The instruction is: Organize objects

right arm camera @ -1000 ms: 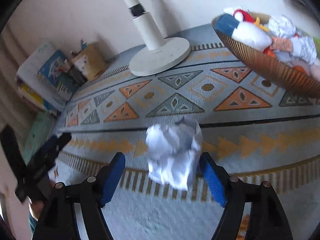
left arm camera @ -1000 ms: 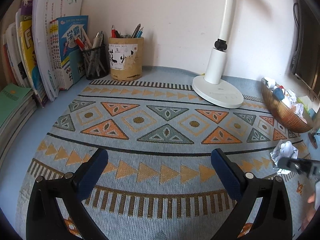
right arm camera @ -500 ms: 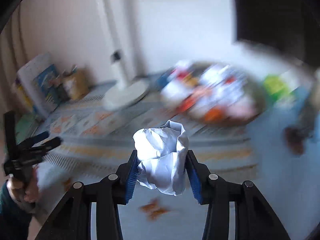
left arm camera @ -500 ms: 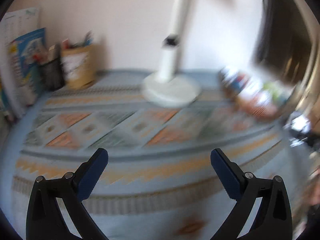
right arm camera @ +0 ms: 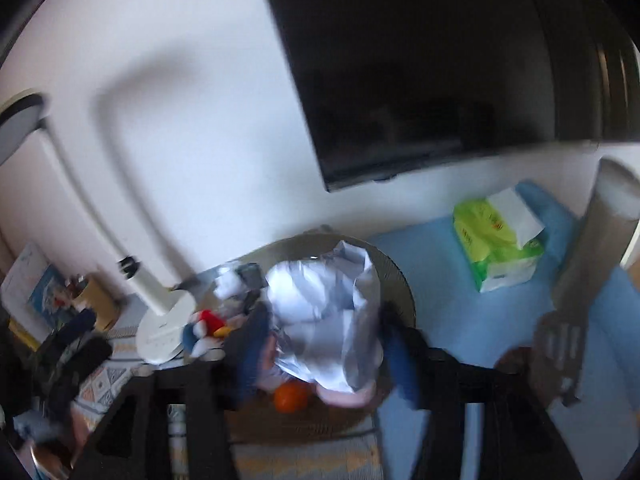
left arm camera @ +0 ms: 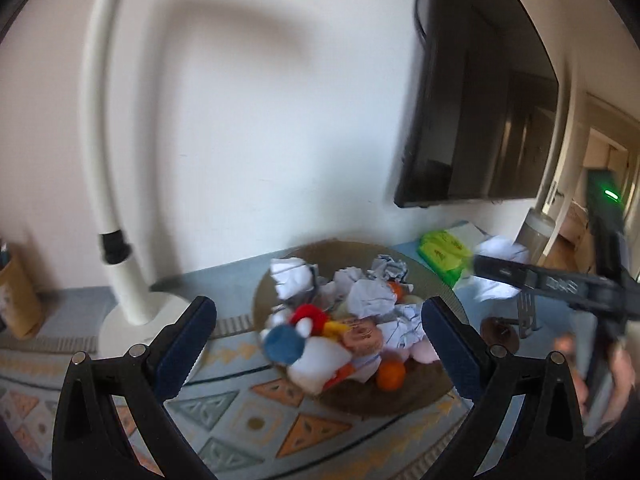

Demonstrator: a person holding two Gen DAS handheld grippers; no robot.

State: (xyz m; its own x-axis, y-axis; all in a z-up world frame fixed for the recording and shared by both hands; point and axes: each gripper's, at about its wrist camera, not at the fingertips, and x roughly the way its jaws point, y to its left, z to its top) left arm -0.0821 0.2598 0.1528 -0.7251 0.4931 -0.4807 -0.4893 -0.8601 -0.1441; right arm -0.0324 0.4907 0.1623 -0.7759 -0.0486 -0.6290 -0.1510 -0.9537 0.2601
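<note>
A pale wall [left arm camera: 248,128] rises behind the desk, with a soft curved shadow across it. A dark flat screen [left arm camera: 476,112] hangs on the wall to the right, a cable looping at its upper left corner. A white lamp post [left arm camera: 96,152] arcs up from its round base [right arm camera: 162,336]. The patterned cloth [left arm camera: 248,412] covers the blue desk surface [right arm camera: 472,312]. At far right, what seems a doorway [left arm camera: 600,184] shows warm daylight, though blurred.
</note>
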